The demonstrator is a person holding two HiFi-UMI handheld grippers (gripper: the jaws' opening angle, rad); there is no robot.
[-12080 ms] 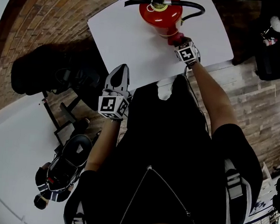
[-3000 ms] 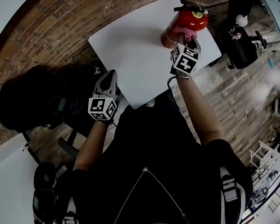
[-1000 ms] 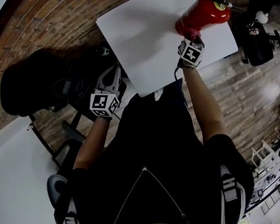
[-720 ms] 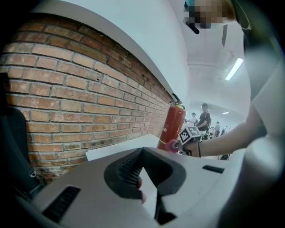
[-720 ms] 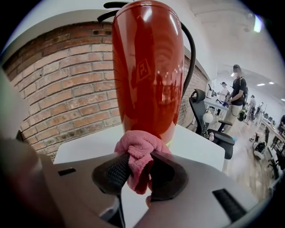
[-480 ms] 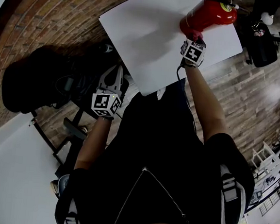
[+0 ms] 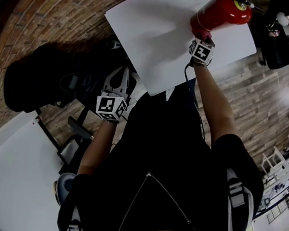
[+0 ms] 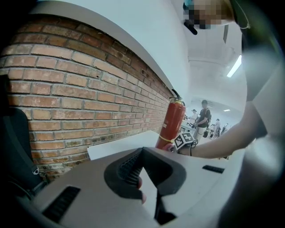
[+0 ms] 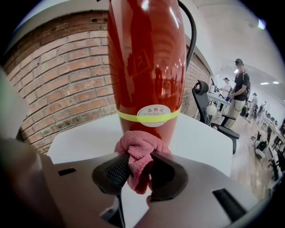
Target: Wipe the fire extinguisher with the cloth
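Note:
A red fire extinguisher [image 7: 221, 12] [image 9: 147, 67] [image 8: 172, 122] stands upright near the far right edge of the white table [image 7: 151, 32]. My right gripper [image 7: 201, 38] [image 9: 136, 171] is shut on a bunched pink cloth [image 9: 140, 151] [image 7: 198, 31]. It presses the cloth against the cylinder's lower part, just under a yellow band [image 9: 149, 116]. My left gripper [image 7: 122, 73] [image 8: 142, 150] is shut with nothing in it, held off the table's near left edge, well away from the extinguisher. The hose and handle at the top are cut off by the frame.
A brick wall [image 8: 67, 89] runs behind the table. A black office chair [image 7: 42, 78] stands left of my left gripper, and another chair [image 9: 209, 107] beyond the table's right side. A second white table [image 7: 13, 176] lies lower left. People [image 9: 242, 87] stand far off.
Since three seconds ago my right gripper has carried the cloth down the extinguisher from near the top to its base. In the last second it stays low; my left gripper has barely moved.

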